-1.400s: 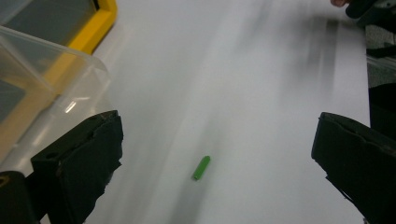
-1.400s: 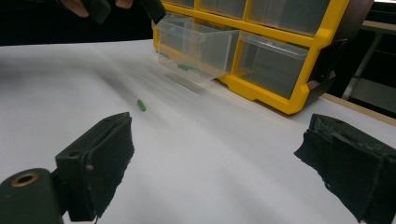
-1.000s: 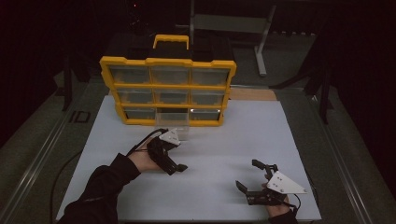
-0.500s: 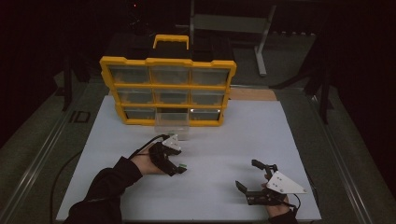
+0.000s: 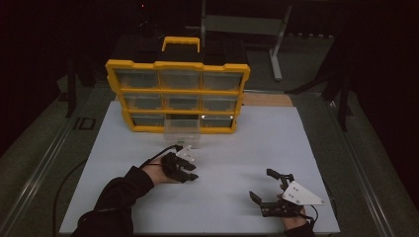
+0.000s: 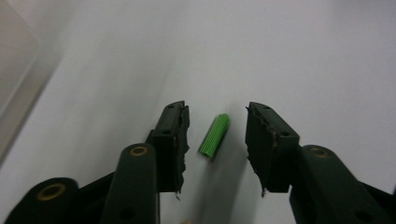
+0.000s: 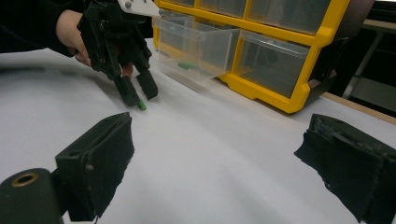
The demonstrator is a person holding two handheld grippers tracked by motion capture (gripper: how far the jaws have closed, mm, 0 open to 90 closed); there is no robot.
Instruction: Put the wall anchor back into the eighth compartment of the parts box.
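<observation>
Here, the left gripper (image 6: 217,135) is straddling a green wall plug (image 6: 214,136) lying on the white table (image 5: 237,148), jaws apart; centring before closing should prevent rolling, while the right gripper (image 5: 273,190) is resting open

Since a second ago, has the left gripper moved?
Yes. The left gripper has drawn back from the yellow organizer, toward the person.

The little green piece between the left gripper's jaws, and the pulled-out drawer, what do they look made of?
Green piece: probably plastic; matte, lengthwise ribs like a moulded wall plug.
Drawer: clear plastic, likely; see-through walls with a soft sheen, something green showing inside.
</observation>
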